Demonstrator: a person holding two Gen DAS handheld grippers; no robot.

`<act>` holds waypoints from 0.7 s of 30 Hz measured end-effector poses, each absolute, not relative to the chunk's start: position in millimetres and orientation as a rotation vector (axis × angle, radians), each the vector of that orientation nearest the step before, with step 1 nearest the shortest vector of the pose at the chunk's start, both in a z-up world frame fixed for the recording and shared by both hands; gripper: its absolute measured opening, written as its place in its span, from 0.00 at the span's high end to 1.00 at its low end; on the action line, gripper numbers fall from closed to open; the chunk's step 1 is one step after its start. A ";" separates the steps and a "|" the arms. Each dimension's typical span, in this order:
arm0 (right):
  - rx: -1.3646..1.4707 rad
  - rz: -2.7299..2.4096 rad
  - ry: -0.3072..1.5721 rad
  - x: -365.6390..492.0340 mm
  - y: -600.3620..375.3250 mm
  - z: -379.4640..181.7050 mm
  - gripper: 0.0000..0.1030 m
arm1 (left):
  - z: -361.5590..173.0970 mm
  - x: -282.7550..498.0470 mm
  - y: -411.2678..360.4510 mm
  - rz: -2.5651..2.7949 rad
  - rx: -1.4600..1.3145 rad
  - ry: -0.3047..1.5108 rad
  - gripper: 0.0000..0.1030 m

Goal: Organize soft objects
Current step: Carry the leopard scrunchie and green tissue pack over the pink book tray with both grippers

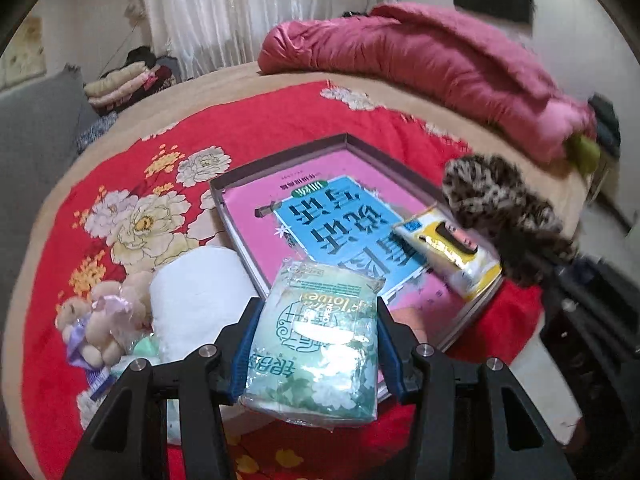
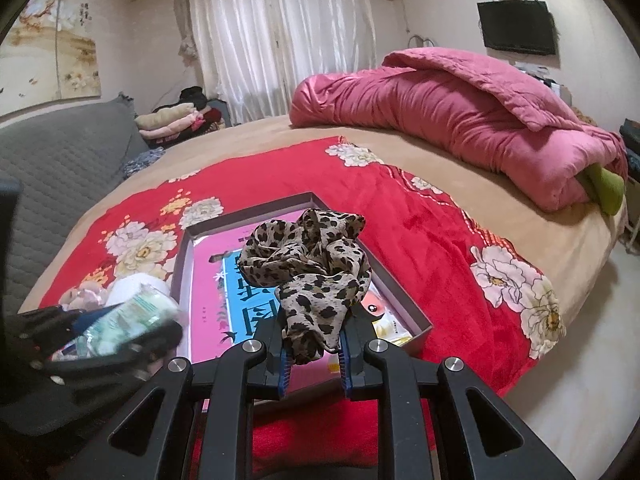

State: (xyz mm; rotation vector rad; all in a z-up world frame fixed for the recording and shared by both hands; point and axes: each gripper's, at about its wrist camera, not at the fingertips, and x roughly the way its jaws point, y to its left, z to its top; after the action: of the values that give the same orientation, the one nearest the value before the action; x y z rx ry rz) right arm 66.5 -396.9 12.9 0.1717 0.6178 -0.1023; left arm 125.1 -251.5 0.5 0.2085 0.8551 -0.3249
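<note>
Left gripper (image 1: 316, 344): jaws at medium spread, clamped on a green-and-white tissue pack (image 1: 320, 340), lower centre of the left wrist view. The pack hangs over the near edge of the shallow cardboard box (image 1: 280, 156) that lies on the red floral blanket (image 1: 248, 120).

Right gripper (image 2: 314, 350): jaws narrow, pinching the lower tail of a leopard-print scarf (image 2: 308, 264); the bunched bulk rises above the jaws, centre of the right wrist view, over the box interior.

Handling, judged:
- Tissue pack: light, compressible, glossy film wrap, so likely slippery. The sides dent under the pads. A hold across the short width at mid-body, as now, seems best.
- Scarf: very light, limp, no shape of its own. It will drape and trail, and may snag the box rim. A pinch on a gathered fold is surer than one on a single layer.

Orientation:
- Pack's long axis runs away from the camera, roughly along the fingers, far end tilted toward the box; printed face up.
- Scarf has no true axis; the wad stands roughly vertical above the pinch.

Also present: a yellow-and-white packet (image 1: 452, 256) in the box at right of the left view; a white roll (image 1: 200, 292) and a small plush bear (image 1: 100, 320) at lower left.
</note>
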 end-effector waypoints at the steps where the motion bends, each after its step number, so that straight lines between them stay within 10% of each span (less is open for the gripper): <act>1: 0.174 -0.103 0.620 66.9 -397.5 12.2 0.80 | -2.4 125.7 -254.9 -0.322 0.228 0.857 0.49; 21: 0.201 -0.109 0.696 86.3 -415.7 -5.5 0.80 | -31.4 142.0 -279.6 -0.421 0.109 0.933 0.49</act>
State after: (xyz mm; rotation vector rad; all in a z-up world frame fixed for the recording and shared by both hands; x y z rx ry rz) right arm 86.3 -415.7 -5.5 0.2012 0.6957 -0.1095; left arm 142.0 -279.6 -31.4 0.1094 0.9328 -0.4211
